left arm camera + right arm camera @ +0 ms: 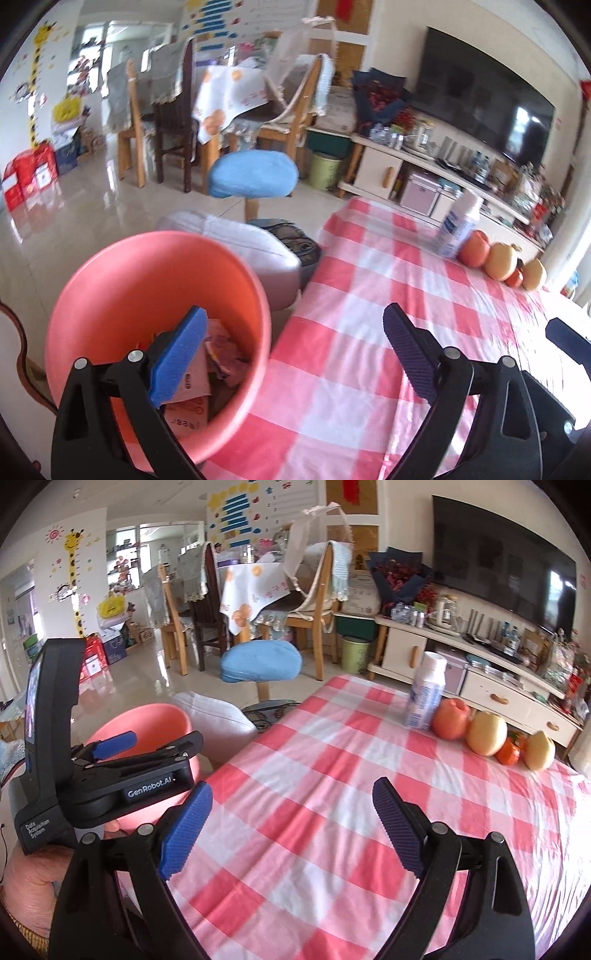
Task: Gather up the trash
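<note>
A pink bin (122, 291) stands beside the table's left edge and holds crumpled wrappers and paper trash (207, 365). My left gripper (291, 354) is open and empty, its left finger over the bin's mouth and its right finger over the red-checked tablecloth (369, 295). My right gripper (291, 823) is open and empty above the tablecloth (314, 775). The right wrist view shows the left gripper (122, 760) over the bin (147, 720). A white and blue bottle (424, 694) stands at the table's far edge.
A row of fruit (480, 731) lies beside the bottle. A grey cushion (258, 251) and a blue stool (255, 177) are past the bin. Chairs and a TV cabinet (480, 672) stand further back.
</note>
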The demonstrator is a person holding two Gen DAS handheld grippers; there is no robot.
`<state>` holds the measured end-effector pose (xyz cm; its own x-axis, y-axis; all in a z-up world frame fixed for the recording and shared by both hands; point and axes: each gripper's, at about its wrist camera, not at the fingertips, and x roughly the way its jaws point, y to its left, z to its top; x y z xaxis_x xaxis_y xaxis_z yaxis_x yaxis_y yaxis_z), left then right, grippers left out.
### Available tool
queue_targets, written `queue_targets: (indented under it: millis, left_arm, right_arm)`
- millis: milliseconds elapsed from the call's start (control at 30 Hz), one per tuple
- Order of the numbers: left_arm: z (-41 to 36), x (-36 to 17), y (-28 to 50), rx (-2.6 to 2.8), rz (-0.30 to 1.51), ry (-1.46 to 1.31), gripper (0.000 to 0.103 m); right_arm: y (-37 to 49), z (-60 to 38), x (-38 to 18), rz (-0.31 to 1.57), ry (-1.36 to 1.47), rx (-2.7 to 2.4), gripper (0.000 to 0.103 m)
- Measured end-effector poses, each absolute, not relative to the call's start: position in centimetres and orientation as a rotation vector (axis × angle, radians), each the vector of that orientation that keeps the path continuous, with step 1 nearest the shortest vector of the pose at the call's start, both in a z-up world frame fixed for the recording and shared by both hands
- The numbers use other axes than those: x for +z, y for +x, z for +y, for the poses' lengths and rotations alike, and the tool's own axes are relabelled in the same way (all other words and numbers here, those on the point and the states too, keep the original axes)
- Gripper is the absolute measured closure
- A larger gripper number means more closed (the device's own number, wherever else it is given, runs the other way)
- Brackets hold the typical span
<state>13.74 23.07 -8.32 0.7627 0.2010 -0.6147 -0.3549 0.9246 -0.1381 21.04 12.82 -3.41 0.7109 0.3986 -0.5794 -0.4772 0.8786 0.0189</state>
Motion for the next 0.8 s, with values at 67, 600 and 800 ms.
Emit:
queue_targets:
  millis: [67, 600, 800]
  left_arm:
    - [21.6, -8.1, 13.7, 0.279, 0.631, -0.228, 0.008]
    - [12.5, -7.5, 13.1, 0.124, 0.623, -0.091, 0.008]
    - [8.9, -7.3, 11.8, 0.069, 0.622, -0.039, 0.008]
  right_arm:
    - [20.8, 11.8, -3.4, 0.606, -0.132, 0.470, 0.014]
    - [16.9, 2.1, -3.2, 0.557, -0.083, 0.285, 0.014]
    - [14.6, -1.6, -2.5, 0.505, -0.063, 0.218, 0.010]
